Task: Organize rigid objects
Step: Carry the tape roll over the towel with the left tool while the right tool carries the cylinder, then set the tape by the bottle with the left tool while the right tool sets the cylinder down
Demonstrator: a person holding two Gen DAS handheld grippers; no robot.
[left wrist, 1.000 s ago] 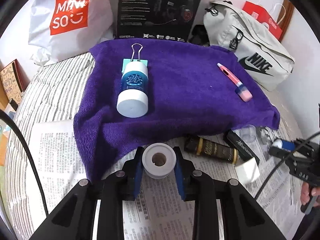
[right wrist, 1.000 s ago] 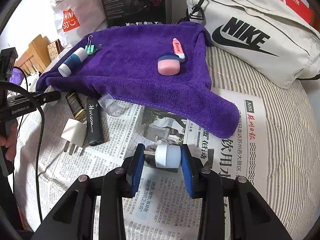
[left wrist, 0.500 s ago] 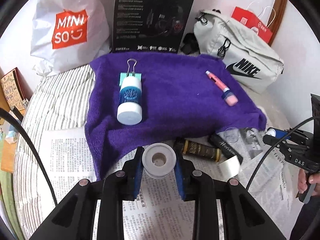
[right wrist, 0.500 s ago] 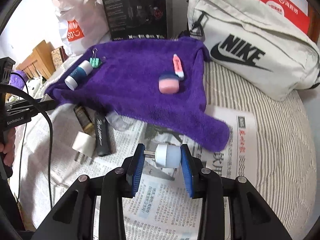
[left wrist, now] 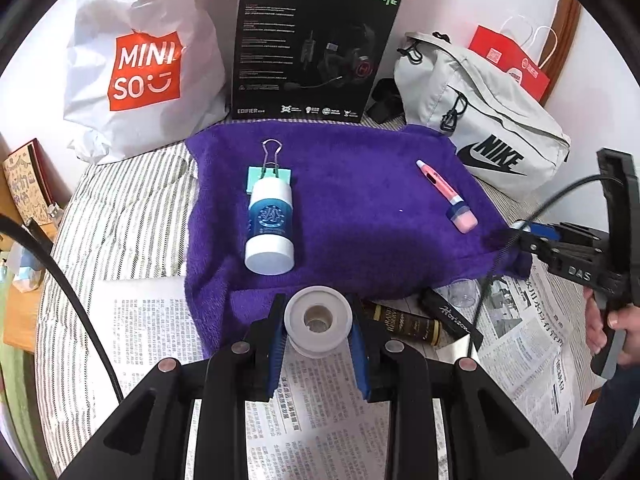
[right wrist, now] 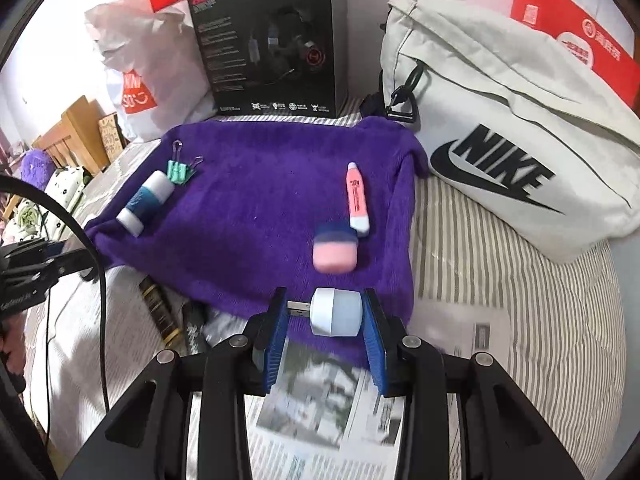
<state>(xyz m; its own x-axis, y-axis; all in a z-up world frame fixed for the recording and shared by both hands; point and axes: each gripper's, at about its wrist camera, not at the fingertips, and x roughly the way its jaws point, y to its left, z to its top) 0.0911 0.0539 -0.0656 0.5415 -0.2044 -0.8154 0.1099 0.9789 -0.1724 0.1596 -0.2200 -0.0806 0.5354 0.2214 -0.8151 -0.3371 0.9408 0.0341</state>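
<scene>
On the striped bed a purple towel carries a blue-and-white bottle touching a green binder clip, while the left gripper has its fingers clamped on a white tape roll and the right gripper pinches a small white plug over the towel's near edge.

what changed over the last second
Both tongs, left and right, rose and carried their loads toward the purple towel. The left stays shut on the white roll, the right on the plug. Things on the towel stayed put.
</scene>
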